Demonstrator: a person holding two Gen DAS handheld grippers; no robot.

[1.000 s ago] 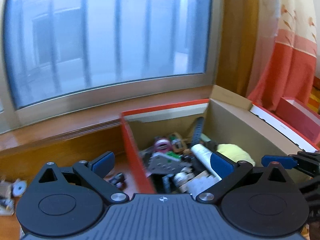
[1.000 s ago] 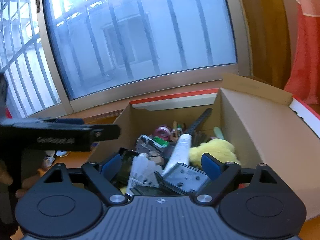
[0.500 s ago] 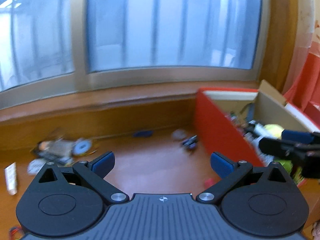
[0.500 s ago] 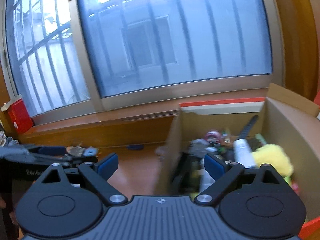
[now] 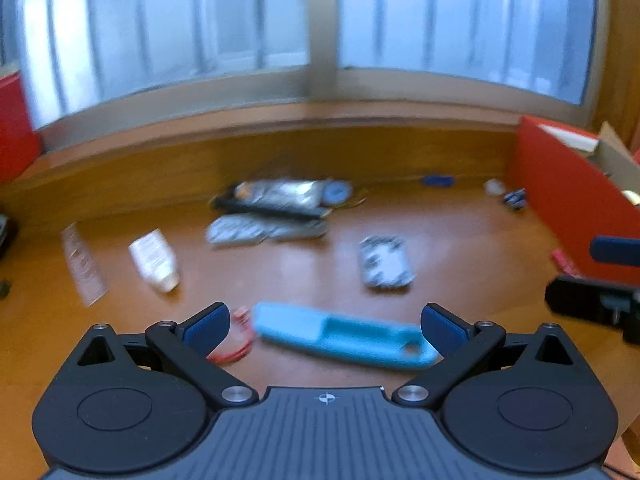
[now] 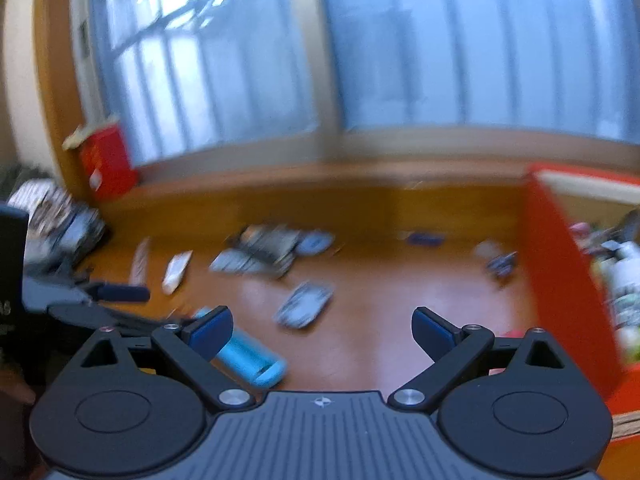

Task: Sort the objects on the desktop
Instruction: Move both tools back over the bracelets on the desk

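A: Both spread wide and empty — left claw [image 5: 325, 322] has the blue case [image 5: 344, 336] lying just ahead between its fingers on the counter [image 5: 460, 240].

B: Right claw [image 6: 322, 330]?

A: Red box [image 6: 560, 276] off to its right — blurry packets [image 6: 260, 256] farther ahead.

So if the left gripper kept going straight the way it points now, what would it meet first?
Most likely the light blue case lying on the desk between the open left gripper fingers; blur makes depth uncertain.
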